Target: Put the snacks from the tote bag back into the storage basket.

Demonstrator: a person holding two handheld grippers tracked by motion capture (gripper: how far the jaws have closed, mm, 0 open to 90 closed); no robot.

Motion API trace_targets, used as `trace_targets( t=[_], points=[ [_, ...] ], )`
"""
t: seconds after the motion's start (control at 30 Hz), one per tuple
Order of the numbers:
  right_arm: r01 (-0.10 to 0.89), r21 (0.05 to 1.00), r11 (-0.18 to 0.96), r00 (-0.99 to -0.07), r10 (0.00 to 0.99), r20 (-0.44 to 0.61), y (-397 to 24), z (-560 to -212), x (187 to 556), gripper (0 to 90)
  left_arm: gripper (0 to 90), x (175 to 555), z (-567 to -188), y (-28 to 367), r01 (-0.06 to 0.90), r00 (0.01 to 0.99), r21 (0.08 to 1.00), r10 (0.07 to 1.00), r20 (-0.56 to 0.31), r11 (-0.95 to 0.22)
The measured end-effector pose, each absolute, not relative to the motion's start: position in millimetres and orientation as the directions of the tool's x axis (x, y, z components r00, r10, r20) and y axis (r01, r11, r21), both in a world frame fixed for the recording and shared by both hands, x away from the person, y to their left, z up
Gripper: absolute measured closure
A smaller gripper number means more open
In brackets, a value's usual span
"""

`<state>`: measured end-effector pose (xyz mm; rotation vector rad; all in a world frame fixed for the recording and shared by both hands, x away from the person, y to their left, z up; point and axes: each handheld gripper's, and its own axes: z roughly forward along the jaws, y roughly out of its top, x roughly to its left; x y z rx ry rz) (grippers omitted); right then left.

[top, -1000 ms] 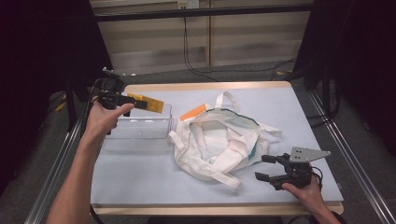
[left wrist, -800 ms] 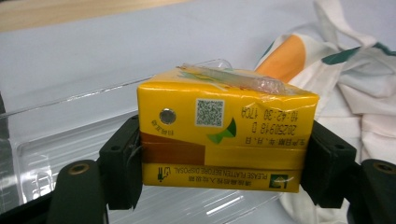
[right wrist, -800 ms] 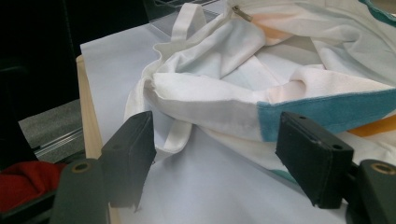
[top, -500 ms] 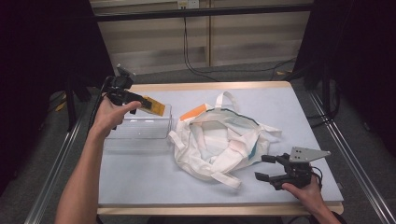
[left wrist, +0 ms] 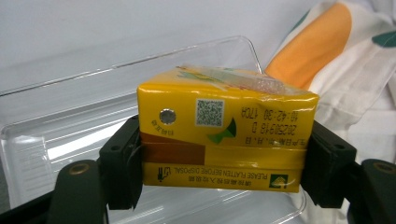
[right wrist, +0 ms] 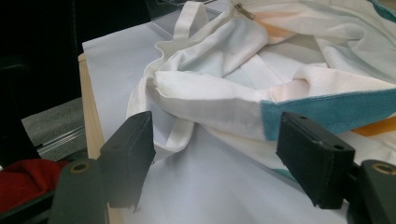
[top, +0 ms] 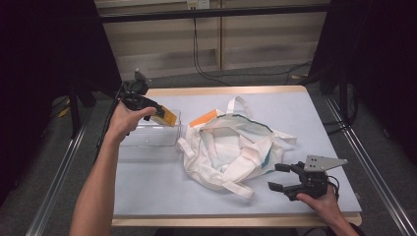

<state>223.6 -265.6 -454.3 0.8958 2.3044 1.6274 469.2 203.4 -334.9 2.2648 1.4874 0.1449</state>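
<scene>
The left gripper [top: 158, 112] grips the yellow juice carton [left wrist: 224, 135] just above the clear plastic bin [top: 147, 137], not yet released inside, while the right gripper [top: 280, 178] waits with open jaws beside the cloth bag [top: 231, 152].

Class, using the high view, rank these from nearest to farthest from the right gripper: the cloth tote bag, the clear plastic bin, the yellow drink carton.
Measured from the right gripper at the table's near right corner:
1. Cloth tote bag, mid-table, just beyond its fingers.
2. Clear plastic bin, on the left side of the table past the bag.
3. Yellow drink carton, held over the bin's far end by the left gripper; only slightly farther than the bin.
</scene>
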Motion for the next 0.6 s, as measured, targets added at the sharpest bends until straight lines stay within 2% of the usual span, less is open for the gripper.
trace_targets(
  t=[0.6],
  points=[
    [0.371,0.899,0.231,-0.806,0.560,0.189,-265.1,-454.9,223.5,26.8,27.7,481.9,-351.5,188.0,0.889,0.370,0.343,0.918,-0.143,-0.304]
  ],
)
